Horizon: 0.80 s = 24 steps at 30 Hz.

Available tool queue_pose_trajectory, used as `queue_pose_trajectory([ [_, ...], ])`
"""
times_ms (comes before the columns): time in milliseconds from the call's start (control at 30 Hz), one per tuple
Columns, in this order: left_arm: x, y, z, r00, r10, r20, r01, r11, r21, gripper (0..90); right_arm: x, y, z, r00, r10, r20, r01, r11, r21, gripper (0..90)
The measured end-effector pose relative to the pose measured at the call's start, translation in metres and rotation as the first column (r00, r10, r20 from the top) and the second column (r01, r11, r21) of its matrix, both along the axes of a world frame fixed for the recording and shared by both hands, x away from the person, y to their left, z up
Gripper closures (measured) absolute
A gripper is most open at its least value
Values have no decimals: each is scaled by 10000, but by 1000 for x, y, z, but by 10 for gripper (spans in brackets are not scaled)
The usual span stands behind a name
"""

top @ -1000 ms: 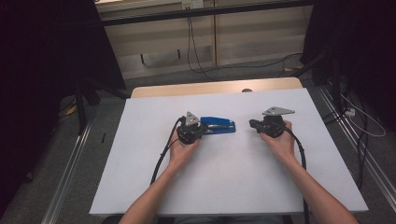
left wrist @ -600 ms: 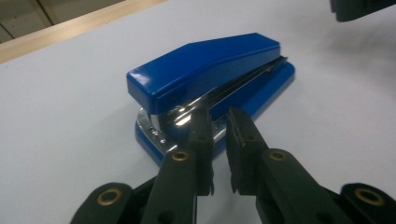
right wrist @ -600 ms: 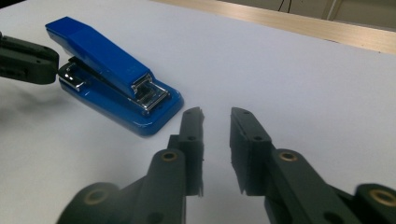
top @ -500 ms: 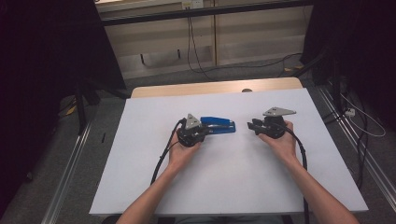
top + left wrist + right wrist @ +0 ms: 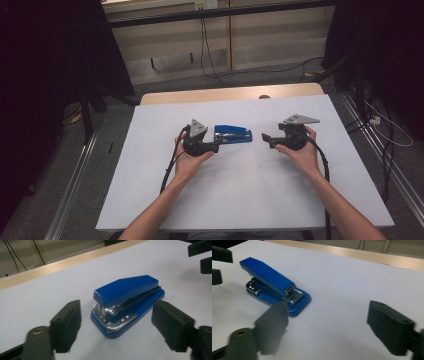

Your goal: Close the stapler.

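Lay white and broad across the scene: table (image 5: 240, 195), with a strip of bare wood (image 5: 225, 94) along its far edge. Came in from the near edge in the high view: two forearms, one hand per gripper, cables trailing back toward the person.

Rested at the left of the high view: left gripper (image 5: 217, 146), pointed toward the middle, grey plate on top. Had just been opening; stood with jaws wide apart, pads (image 5: 67, 322) clear of everything, nothing gripped. Seen between those jaws in the left gripper view, a little beyond the tips: stapler (image 5: 126, 302), untouched.

Rested well to the right: right gripper (image 5: 264, 137), pointed back toward the middle. Also had just been opening; jaws spread wide over bare table, nothing between them.

Lay flat on the table between the two grippers: blue stapler, just beside the left gripper's tips, farther from the right one, long axis running from gripper to gripper, chrome metal showing under its top arm.
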State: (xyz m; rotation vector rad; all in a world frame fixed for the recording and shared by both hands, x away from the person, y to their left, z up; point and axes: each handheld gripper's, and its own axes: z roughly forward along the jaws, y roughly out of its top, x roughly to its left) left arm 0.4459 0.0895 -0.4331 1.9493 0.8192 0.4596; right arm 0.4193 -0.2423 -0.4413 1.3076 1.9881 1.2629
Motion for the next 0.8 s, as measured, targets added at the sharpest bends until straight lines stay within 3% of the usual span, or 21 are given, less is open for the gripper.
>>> queue_pose_trajectory([
  [67, 0, 3, 0, 9999, 127, -39, -126, 9997, 213, 137, -1, 1, 2, 10000, -13, 76, 12, 10000, 85, 85],
  [200, -2, 10, 3, 9994, 307, -157, -307, 9995, 6, 53, -5, 3, 5, 9995, -151, 261, 156, 9997, -170, 43],
  [333, -8, 18, 7, 9982, 592, 130, -593, 9982, 102, 50, -11, -1, 7, 9975, -412, 570, 423, 9990, -174, 39],
  [467, -16, 31, 7, 9975, 625, 333, -610, 9971, -449, 40, -15, -2, 9, 9967, -561, 593, 569, 9983, -109, 41],
  [667, -28, 43, 15, 9932, 781, 862, -784, 9969, 4, 38, -27, -1, 11, 9941, -553, 931, 565, 9984, -97, 55],
  [800, -32, 55, 21, 9907, 1010, 907, -968, 9941, -494, 38, -32, -2, 12, 9924, -633, 1059, 640, 9979, -37, 54],
])
